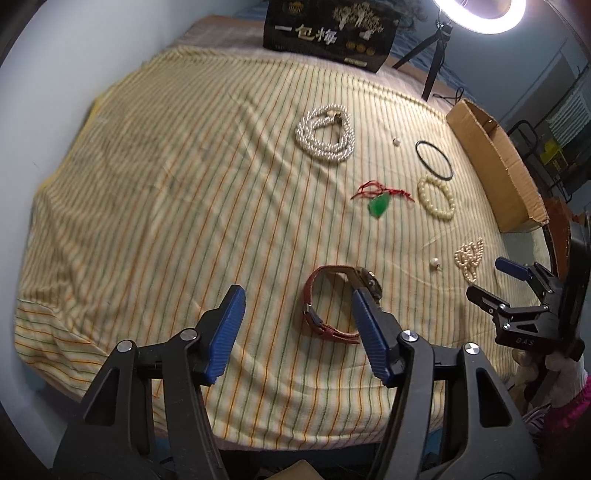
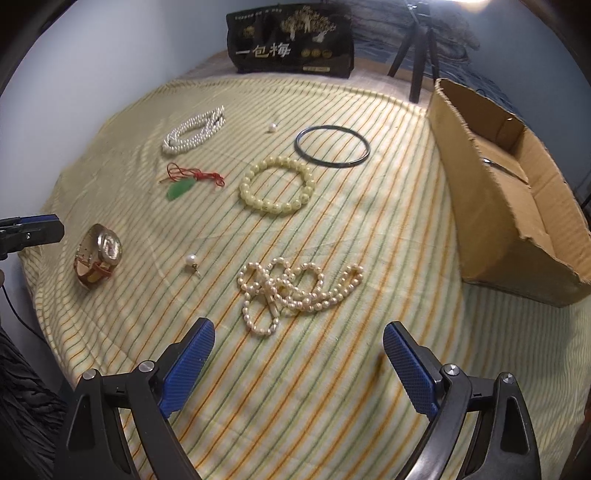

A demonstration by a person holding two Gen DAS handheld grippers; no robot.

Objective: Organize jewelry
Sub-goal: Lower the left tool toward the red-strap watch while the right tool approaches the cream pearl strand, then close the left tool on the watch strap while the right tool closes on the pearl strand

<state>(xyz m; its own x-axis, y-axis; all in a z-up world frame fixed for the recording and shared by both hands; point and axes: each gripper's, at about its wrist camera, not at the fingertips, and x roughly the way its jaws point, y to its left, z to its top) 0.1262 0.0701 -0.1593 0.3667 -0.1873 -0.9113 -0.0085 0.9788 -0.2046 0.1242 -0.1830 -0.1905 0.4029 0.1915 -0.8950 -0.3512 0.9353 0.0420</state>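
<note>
Jewelry lies on a striped cloth. My left gripper [image 1: 295, 299] is open just short of a red-strap watch [image 1: 334, 306], its right finger beside the watch face; the watch also shows in the right wrist view [image 2: 98, 254]. My right gripper [image 2: 299, 336] is open and empty just short of a tangled pearl necklace [image 2: 291, 291]. Farther off lie a cream bead bracelet [image 2: 277, 184], a black bangle [image 2: 332, 146], a green pendant on red cord [image 2: 181, 188], a white pearl strand [image 2: 194, 129] and two loose pearl studs [image 2: 191, 259] [image 2: 272, 127].
An open cardboard box [image 2: 491, 199] stands at the right, with something thin and dark inside. A black printed bag [image 2: 291, 40] and a tripod [image 2: 419, 48] with a ring light [image 1: 480, 14] stand at the back. The cloth's edge falls away near both grippers.
</note>
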